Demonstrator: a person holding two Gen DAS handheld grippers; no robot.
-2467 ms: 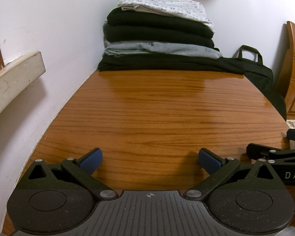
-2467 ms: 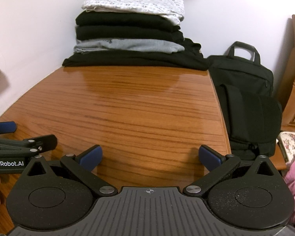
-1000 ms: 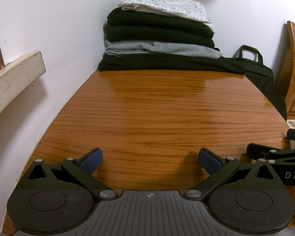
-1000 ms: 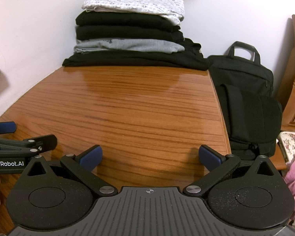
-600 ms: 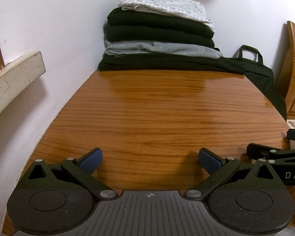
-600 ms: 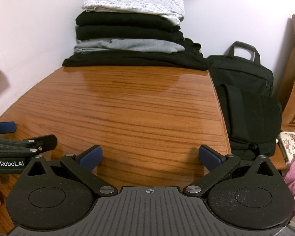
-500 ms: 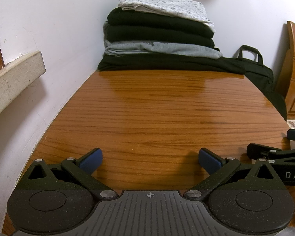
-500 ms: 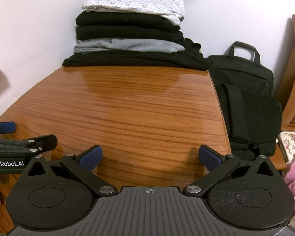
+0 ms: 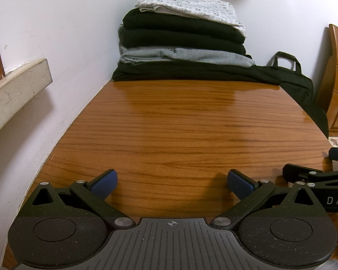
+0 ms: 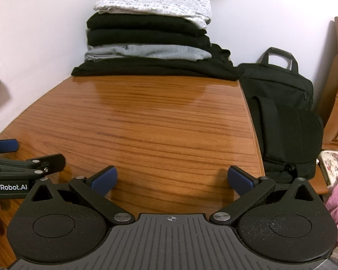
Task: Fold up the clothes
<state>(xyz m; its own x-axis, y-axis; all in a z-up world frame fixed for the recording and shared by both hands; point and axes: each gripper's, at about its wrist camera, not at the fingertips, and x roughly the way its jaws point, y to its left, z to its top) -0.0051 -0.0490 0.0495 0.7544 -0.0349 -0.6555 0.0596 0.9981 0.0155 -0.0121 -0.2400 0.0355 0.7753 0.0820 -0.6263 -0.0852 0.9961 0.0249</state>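
Left tool (image 9: 172, 181) and right tool (image 10: 172, 180) both sit low over my table (image 9: 187, 130), jaws spread wide, nothing between the blue pads. Folded clothes (image 10: 149, 38) are stacked at 12 o'clock against the far wall, patterned white piece on top. Black bag (image 10: 284, 114) stands at 2 o'clock, just beside the table edge.

Your left gripper (image 9: 172, 183) sits spread wide over the table (image 9: 180, 130); folded clothes (image 9: 182, 42) stacked at far end.
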